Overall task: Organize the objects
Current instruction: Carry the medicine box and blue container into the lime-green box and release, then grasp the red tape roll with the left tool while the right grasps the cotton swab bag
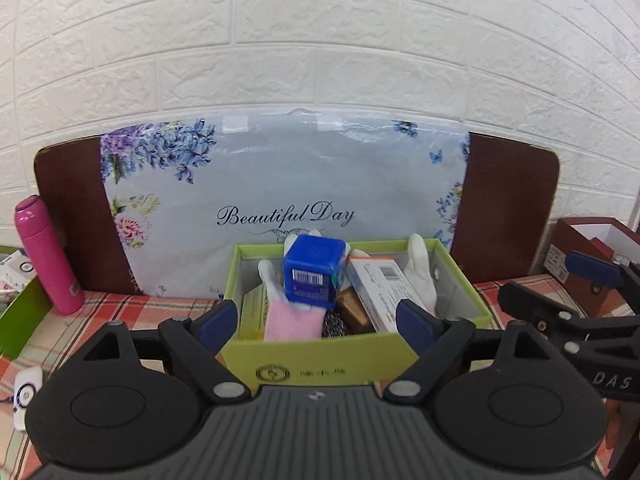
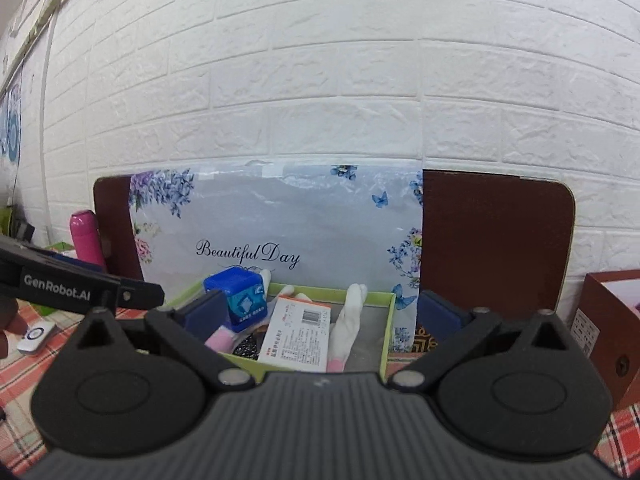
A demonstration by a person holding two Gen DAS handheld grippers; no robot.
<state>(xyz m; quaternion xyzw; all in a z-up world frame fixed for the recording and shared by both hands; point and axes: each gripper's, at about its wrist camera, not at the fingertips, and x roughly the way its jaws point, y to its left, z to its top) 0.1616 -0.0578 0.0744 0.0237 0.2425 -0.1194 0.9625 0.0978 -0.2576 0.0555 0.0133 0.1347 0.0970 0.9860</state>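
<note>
Grippers, left [image 1: 316, 320] and right [image 2: 320, 314] (jaws spread, empty), face green box [image 1: 320, 360]; perched blue cube [image 1: 314, 274] could topple if nudged.

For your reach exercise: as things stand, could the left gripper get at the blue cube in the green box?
Probably yes. The left gripper is open, facing the green box, and the blue cube sits on top of the gloves, above the rim, with nothing covering it.
</note>
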